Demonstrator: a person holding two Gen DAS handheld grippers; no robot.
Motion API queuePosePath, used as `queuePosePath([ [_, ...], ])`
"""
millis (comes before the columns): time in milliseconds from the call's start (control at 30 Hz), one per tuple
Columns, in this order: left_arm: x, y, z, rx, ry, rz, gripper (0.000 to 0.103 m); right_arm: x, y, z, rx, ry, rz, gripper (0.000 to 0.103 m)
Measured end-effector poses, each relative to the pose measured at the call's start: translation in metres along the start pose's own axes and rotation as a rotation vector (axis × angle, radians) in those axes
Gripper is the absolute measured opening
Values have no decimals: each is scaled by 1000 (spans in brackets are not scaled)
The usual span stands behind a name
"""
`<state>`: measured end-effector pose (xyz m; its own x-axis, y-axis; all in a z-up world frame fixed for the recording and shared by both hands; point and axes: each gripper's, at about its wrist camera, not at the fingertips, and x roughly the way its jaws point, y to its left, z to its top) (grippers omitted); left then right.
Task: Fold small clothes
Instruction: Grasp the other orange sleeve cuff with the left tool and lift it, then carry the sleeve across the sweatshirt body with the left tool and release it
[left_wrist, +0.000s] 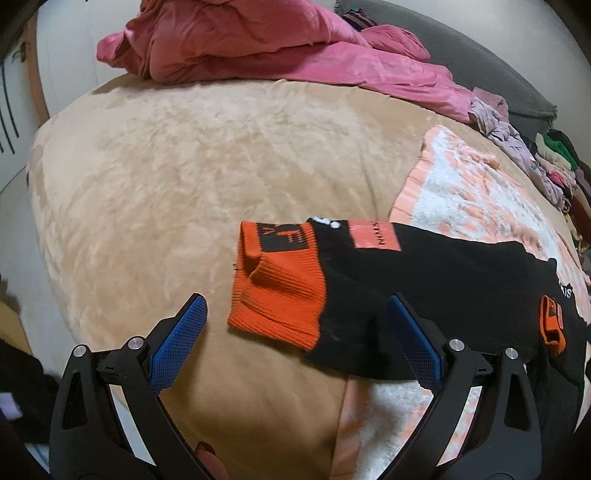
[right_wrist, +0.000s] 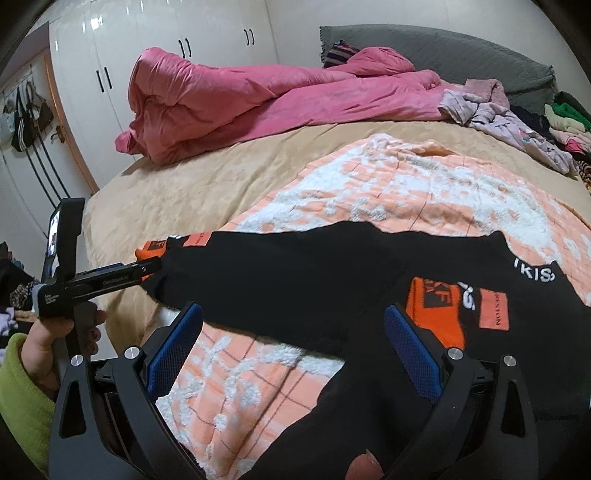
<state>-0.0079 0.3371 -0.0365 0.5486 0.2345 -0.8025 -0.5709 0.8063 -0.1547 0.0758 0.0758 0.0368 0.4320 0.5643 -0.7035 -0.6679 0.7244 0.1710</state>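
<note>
Where the left wrist view looks down, the left tool (left_wrist: 295, 341) gapes wide over the orange cuff (left_wrist: 277, 288) of the black garment (left_wrist: 436, 291) on the bed (left_wrist: 184, 166). Right wrist view: right tool (right_wrist: 293, 345) equally wide above a sleeve; a shallow bite could drag only the top layer and skew the fold.

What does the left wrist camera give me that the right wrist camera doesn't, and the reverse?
Left wrist only: the orange cuff close up, between the open left gripper fingers.
Right wrist only: the left gripper from the side, the hand holding it, the white wardrobe, a second orange cuff by the open right gripper.
Both: black garment, pink duvet, peach blanket.
</note>
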Motion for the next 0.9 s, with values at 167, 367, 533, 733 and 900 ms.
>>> queuePosePath([
  [167,15,9,-2,-45,9,11,91,0,-4,-6,21,9,-7,98],
  [367,24,7,-2,-62,-15,35,84,-5,-17,-13,67,7,-18,98],
  [533,24,-4,3,-50,-36,52,61,-8,-25,-20,104,7,-12,98],
  [733,27,-20,4,-35,-23,14,16,-21,-34,-25,143,-7,-2,98],
  [900,9,-32,6,-23,-37,-42,10,-33,-45,-30,172,-29,1,98],
])
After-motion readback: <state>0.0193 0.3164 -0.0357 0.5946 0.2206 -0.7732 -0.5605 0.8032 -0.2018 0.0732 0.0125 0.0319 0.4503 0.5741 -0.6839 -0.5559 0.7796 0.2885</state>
